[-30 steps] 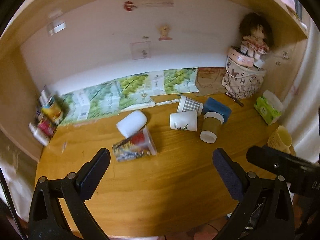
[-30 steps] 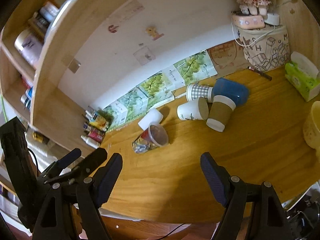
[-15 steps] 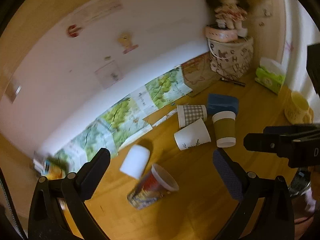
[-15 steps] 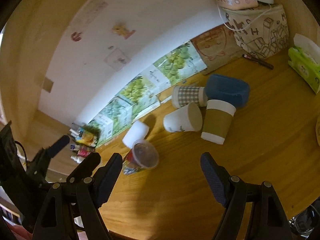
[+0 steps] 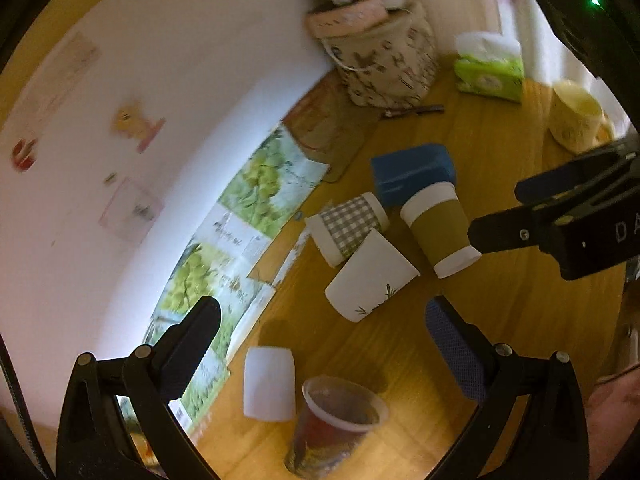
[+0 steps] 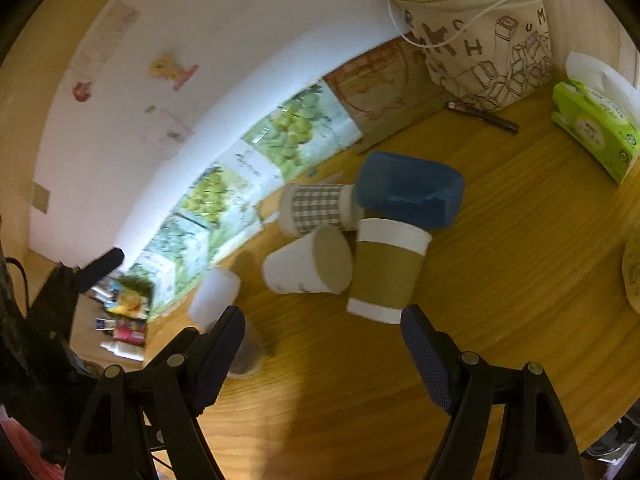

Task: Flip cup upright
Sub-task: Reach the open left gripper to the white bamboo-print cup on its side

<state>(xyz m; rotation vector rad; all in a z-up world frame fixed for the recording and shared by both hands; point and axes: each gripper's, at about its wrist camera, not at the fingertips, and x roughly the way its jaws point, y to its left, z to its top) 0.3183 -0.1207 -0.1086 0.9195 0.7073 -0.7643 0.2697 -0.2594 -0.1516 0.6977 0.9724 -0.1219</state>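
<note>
Left wrist view: my left gripper (image 5: 320, 332) and right gripper (image 6: 322, 344) hover, fingers apart, over toppled cups — white cup (image 5: 370, 276), brown-sleeved cup (image 5: 440, 230).

matt paper cups (image 5: 371, 275), glossy wood tabletop (image 5: 500, 312)

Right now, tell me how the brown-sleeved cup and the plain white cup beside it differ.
The brown-sleeved cup has a brown band between white ends; the plain white cup is white with a small leaf print. The brown-sleeved cup looks taller than the white cup. The white cup's open mouth faces the right camera; the brown-sleeved cup's does not. Both lie tipped on the wooden table, side by side.
</note>
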